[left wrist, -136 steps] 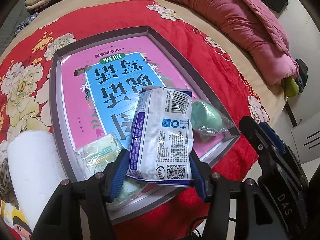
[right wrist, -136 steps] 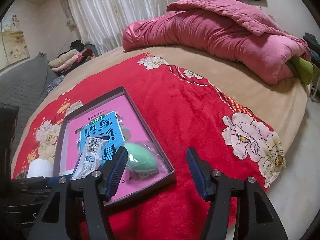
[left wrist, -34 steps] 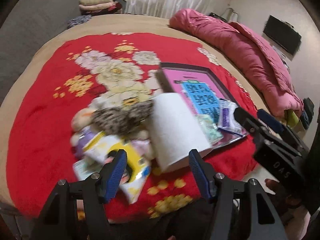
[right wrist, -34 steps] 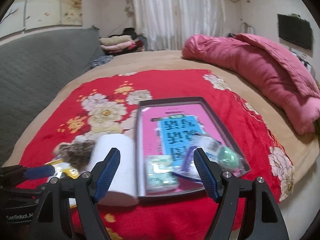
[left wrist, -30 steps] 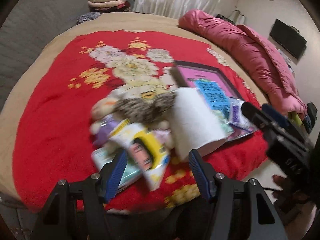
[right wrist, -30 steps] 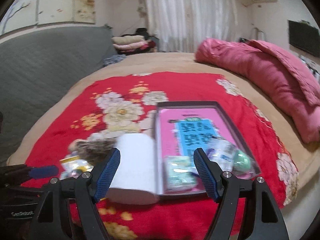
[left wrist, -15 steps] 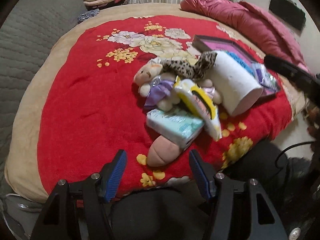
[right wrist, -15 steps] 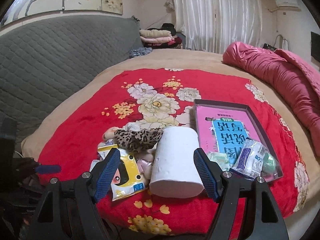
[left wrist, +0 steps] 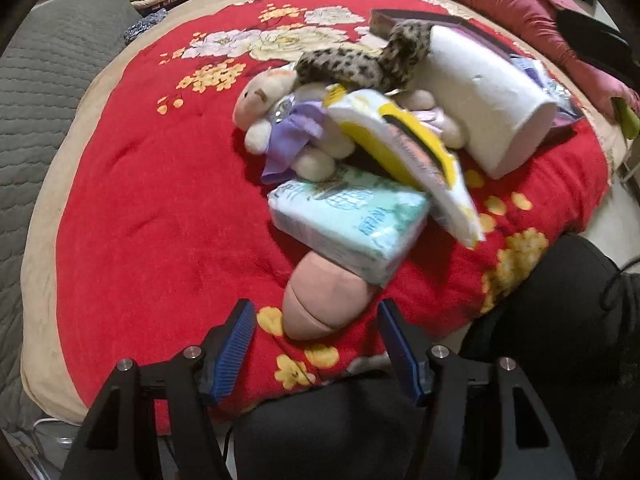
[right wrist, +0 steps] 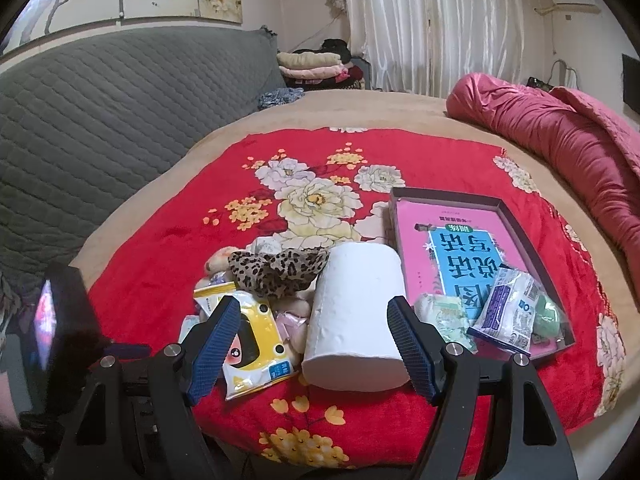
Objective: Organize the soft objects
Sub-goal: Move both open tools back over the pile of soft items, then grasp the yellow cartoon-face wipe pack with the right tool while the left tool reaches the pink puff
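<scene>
A heap of soft things lies on the red flowered blanket [left wrist: 152,208]: a pink plush piece [left wrist: 320,304], a pale green tissue pack [left wrist: 348,220], a yellow wipes pack [left wrist: 408,152], a plush doll with a purple bow [left wrist: 276,120], a leopard-print cloth [left wrist: 352,64] and a white paper roll [left wrist: 488,92]. My left gripper [left wrist: 314,340] is open just short of the pink plush piece, nothing between its fingers. My right gripper [right wrist: 314,344] is open above the paper roll [right wrist: 356,312], holding nothing. The grey tray [right wrist: 404,196] holds several packets [right wrist: 508,308].
A crumpled pink quilt [right wrist: 560,136] lies at the right of the bed. A grey quilted headboard [right wrist: 100,104] stands at the left, folded clothes [right wrist: 312,64] behind it. A person's dark trousers [left wrist: 540,320] show at the bed's near edge. The left gripper's body [right wrist: 60,320] is at the left.
The left gripper has released the packet into the tray, swung left and dropped toward the heap; the pink plush piece now sits just ahead of its fingers. The right view shifted left and settled.
</scene>
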{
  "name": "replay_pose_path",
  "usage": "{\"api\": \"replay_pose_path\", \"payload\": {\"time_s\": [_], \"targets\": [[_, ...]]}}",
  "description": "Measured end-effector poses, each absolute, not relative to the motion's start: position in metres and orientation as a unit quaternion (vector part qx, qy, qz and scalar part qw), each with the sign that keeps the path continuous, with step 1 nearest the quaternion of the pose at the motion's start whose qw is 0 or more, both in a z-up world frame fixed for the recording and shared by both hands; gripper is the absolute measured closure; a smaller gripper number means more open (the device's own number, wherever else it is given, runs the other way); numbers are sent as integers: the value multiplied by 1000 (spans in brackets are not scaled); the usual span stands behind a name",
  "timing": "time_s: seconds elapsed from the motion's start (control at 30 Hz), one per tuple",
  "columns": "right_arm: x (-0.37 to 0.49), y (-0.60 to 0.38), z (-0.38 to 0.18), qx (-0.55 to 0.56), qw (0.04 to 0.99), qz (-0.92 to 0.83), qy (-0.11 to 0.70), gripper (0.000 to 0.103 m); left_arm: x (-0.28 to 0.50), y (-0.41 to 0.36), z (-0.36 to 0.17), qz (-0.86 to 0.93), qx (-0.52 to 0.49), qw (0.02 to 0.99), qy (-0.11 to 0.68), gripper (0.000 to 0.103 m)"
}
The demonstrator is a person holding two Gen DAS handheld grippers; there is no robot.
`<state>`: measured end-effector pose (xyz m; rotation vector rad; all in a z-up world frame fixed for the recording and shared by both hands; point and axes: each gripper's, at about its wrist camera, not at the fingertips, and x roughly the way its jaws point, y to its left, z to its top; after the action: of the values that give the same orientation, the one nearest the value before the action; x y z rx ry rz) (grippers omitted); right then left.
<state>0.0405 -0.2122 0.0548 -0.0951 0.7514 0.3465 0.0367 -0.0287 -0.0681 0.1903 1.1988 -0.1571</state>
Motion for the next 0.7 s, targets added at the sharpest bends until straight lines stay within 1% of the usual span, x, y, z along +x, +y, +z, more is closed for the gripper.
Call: {"api": "replay_pose_path", "payload": {"time_s": [0.03, 0.1, 0.17, 0.3, 0.47, 0.7], "targets": [[40, -211, 54, -49, 914, 170, 366, 26, 40, -27, -71, -70, 84, 818, 565, 40], [39, -203, 49, -64, 910, 177, 369, 26, 44, -23, -73, -80, 69, 816, 568, 44], [38, -194, 45, -79, 905, 187, 374, 26, 47, -20, -75, -95, 47, 815, 570, 50], [35, -172, 30, -102, 887, 218, 395, 26, 50, -10, -76, -114, 2, 814, 570, 60], [31, -144, 11, -125, 866, 247, 416, 26, 50, 4, -75, -128, -43, 815, 564, 63], [31, -129, -4, -130, 853, 262, 433, 26, 55, 24, -75, -129, -93, 817, 554, 63]]}}
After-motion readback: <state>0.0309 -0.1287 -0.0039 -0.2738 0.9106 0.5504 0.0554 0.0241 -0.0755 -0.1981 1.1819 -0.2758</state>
